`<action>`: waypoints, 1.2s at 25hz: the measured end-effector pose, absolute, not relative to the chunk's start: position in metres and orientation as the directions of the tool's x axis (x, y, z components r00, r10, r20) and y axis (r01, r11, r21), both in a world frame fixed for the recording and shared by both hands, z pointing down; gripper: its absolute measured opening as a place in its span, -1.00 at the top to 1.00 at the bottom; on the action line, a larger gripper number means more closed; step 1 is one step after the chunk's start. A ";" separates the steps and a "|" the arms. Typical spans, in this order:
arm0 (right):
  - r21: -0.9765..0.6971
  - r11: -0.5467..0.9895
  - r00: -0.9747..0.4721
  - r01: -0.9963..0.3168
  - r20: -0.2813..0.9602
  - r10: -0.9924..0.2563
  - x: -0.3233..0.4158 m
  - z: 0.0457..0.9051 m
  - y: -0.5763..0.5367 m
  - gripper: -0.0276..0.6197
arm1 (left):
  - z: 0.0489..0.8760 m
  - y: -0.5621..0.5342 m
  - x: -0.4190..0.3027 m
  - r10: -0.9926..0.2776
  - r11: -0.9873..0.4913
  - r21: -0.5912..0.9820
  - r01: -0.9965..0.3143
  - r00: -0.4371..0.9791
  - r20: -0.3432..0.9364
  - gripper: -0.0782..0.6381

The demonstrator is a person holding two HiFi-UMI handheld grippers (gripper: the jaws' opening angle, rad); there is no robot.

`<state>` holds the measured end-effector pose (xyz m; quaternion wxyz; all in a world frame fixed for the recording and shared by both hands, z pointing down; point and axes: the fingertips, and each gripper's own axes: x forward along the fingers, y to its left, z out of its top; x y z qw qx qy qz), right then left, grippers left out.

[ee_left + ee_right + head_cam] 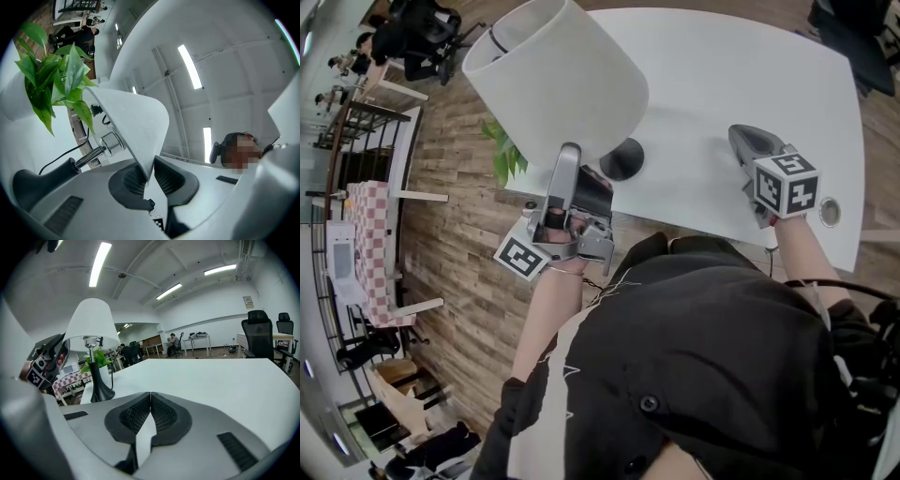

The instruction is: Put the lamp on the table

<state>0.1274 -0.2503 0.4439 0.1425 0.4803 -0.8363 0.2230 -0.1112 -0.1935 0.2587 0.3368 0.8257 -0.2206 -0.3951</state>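
Pinching lamp (558, 84) by shade rim: left gripper (150, 171), jaws closed on it. Lamp upright on white table (722, 75), base near edge, plant (502, 150) behind. Right gripper (150, 401) closed, empty, low over table. Its cube (785, 185) bears black square markers.

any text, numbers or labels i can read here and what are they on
No text can be read anywhere.
right marker cube: black-and-white square patterns, not letters or numbers.
left marker cube: the same kind of pattern.
wall sign: too small to read.
lampshade: plain white, no print.
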 end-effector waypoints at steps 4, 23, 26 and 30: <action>-0.237 0.439 -0.498 -0.867 0.452 -0.740 0.124 0.441 -0.247 0.86 | 0.258 -0.189 -0.111 -0.622 -0.680 0.727 -0.094 0.599 -0.504 0.68; -0.249 0.463 -0.525 -0.851 0.444 -0.726 0.097 0.438 -0.250 0.86 | 0.262 -0.179 -0.116 -0.601 -0.687 0.723 -0.076 0.618 -0.507 0.66; -0.246 0.471 -0.530 -0.847 0.443 -0.723 0.091 0.436 -0.252 0.86 | 0.262 -0.180 -0.118 -0.597 -0.690 0.720 -0.074 0.620 -0.509 0.66; -0.253 0.474 -0.536 -0.843 0.448 -0.715 0.088 0.437 -0.252 0.86 | 0.262 -0.180 -0.119 -0.596 -0.691 0.719 -0.072 0.618 -0.512 0.66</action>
